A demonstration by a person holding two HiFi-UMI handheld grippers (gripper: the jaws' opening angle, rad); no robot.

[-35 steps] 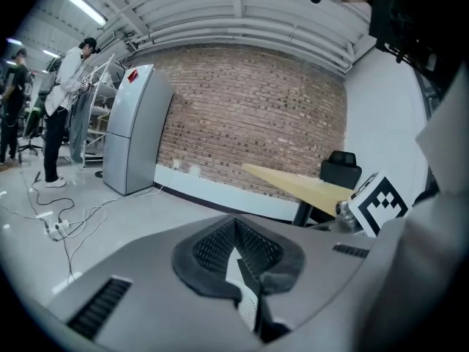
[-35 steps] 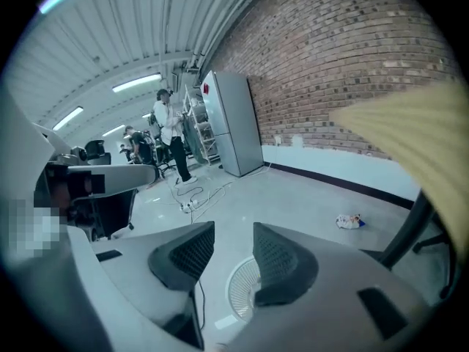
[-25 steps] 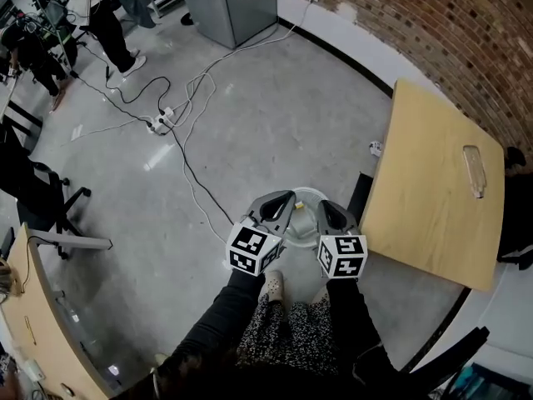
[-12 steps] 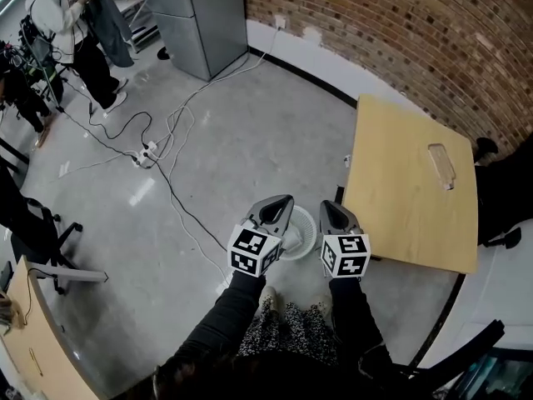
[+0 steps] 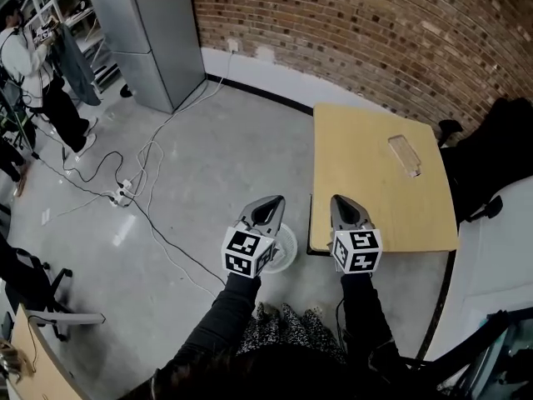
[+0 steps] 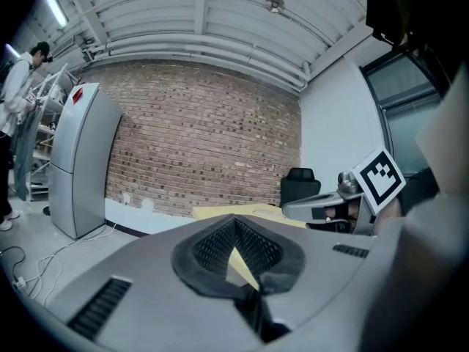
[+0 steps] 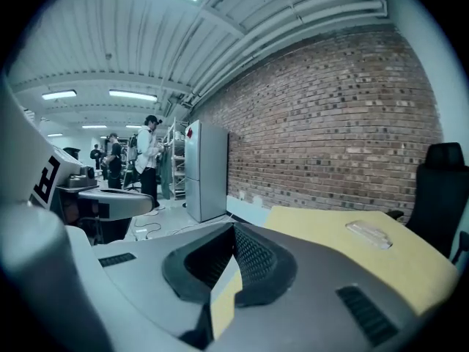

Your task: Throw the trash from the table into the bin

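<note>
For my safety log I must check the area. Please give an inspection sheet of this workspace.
Surface: wooden table, bare except one item.
Job's things: clear plastic item lying on the table; white bin on the floor beside it.
Clutter: nothing seen.
Grippers: left gripper shut, empty, by the bin; right gripper shut, empty, near the table's corner.
Cables: cables and a power strip on the floor, left.
Surroundings: brick wall, grey cabinet, black chair, a person at far left.

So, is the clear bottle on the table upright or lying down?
Lying down: the clear bottle rests flat on the table.
</note>
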